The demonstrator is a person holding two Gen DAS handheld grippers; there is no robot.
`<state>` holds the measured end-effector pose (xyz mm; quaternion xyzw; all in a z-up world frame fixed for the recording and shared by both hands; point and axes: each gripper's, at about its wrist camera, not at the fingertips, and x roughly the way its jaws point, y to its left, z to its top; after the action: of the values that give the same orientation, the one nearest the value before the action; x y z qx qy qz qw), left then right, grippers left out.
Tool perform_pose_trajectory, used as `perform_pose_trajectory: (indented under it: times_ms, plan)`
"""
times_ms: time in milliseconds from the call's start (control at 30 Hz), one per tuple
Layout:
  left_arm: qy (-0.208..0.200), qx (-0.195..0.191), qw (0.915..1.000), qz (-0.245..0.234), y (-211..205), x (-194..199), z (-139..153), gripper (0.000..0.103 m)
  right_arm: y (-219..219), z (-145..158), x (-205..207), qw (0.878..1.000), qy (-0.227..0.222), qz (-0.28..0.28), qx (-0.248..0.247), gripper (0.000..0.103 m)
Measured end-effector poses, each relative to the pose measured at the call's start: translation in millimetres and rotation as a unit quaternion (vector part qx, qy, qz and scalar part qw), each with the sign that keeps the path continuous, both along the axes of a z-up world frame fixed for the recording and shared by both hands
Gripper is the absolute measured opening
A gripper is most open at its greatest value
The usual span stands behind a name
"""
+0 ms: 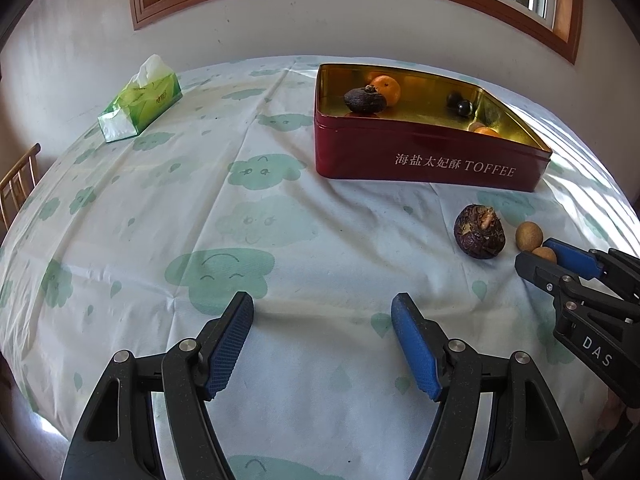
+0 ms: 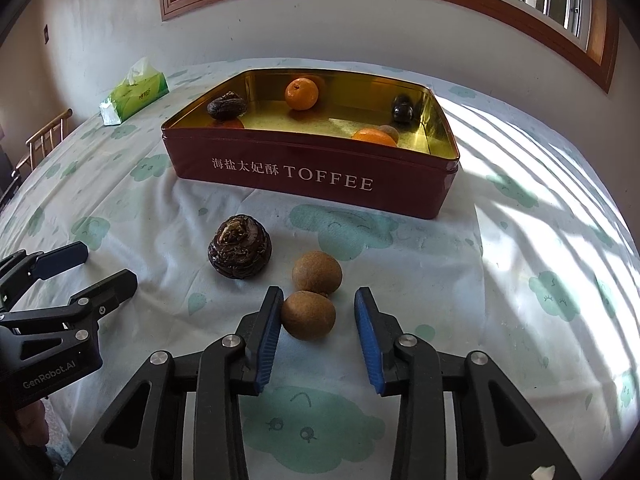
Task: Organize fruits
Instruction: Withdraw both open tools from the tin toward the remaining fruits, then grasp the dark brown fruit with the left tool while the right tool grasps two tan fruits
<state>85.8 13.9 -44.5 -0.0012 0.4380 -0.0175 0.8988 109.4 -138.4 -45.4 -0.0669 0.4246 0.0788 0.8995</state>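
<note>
A red toffee tin (image 2: 304,176) stands open on the cloud-print tablecloth, holding two oranges (image 2: 301,93) and some dark fruits (image 2: 226,106). In front of it lie a dark scaly fruit (image 2: 239,254) and two small brown round fruits. My right gripper (image 2: 319,294) straddles the nearer brown fruit (image 2: 308,314). Its left pad touches the fruit and its right pad stands clear of it. The other brown fruit (image 2: 317,272) lies just beyond the tips. My left gripper (image 1: 322,304) is open over bare cloth, left of the scaly fruit (image 1: 480,232), with nothing between its fingers.
A green tissue pack (image 1: 140,98) lies at the far left of the table. A wooden chair (image 1: 18,180) stands off the table's left edge. A wall with a window runs behind the tin. Sunlight stripes fall on the cloth at the right.
</note>
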Motion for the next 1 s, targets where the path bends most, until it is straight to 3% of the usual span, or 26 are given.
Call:
perform_pose_trajectory:
  times_ms: [100, 1000]
  plan:
    - [0.001, -0.001, 1.0, -0.001, -2.8, 1.5, 0.2, 0.072, -3.3, 0.4, -1.0, 1.0, -0.003, 0.0, -0.001, 0.022]
    - [0.011, -0.011, 0.9977, -0.066, -74.9, 22.2, 3.6, 0.072, -79.3, 2.8, 27.4, 0.998, -0.005, -0.064, -0.007, 0.022]
